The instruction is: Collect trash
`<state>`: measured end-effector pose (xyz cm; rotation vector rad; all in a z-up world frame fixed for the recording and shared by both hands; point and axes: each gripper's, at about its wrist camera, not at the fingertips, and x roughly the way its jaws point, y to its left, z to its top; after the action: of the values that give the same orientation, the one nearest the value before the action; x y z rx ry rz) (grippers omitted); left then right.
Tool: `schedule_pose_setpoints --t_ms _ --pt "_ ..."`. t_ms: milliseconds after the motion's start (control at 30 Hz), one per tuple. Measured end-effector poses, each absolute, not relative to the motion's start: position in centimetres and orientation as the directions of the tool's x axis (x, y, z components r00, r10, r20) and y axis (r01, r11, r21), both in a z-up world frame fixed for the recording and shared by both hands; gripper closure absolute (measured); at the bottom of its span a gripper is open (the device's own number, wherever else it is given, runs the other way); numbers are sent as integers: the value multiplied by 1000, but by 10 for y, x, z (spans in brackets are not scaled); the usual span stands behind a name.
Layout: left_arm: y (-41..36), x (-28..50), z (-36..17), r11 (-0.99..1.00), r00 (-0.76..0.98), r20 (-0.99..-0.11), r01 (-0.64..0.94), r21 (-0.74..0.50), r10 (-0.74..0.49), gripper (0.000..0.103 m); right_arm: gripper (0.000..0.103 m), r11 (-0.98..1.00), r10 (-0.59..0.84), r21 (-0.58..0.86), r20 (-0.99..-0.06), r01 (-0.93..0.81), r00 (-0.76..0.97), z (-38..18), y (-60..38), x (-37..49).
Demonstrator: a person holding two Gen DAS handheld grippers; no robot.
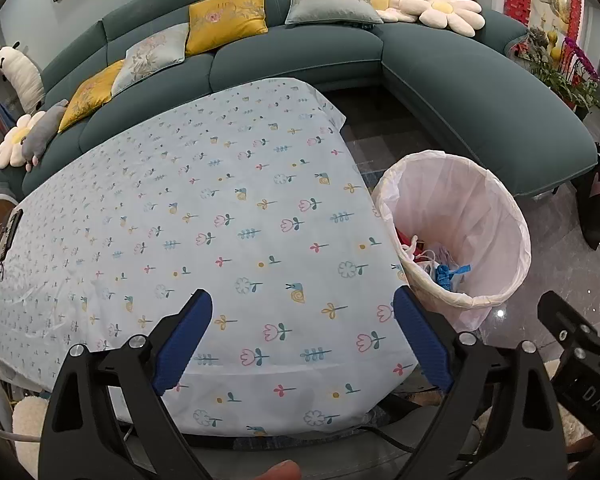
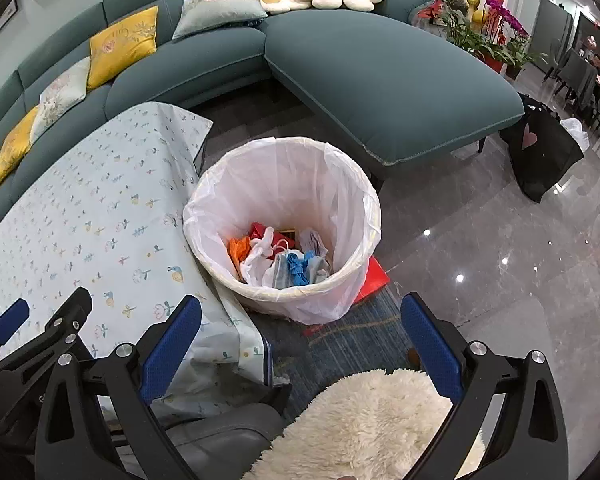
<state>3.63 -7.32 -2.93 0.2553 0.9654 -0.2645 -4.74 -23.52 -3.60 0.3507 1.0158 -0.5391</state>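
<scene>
The trash [image 2: 284,258] lies heaped in the lined bin [image 2: 364,216] on the floor, just beside the tabletop's [image 1: 220,208] right edge. It looks light, soft and crumply (bags, wrappers), best pinched at a bunched fold. Left gripper [image 1: 304,340] and right gripper [image 2: 300,344]: jaws wide, holding nothing.

At the lower right of the left wrist view, white letters "DAS" stand on the black plastic body of the right gripper [image 1: 580,312]. Nothing else is legible.
</scene>
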Motion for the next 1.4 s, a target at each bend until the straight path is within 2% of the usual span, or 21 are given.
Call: schedule_pose_setpoints --t_ms 1400 --pt "-81 46 -45 939 516 -853 325 114 -75 15 7 842 -242 22 -878 540 414 -43 -235 -36"
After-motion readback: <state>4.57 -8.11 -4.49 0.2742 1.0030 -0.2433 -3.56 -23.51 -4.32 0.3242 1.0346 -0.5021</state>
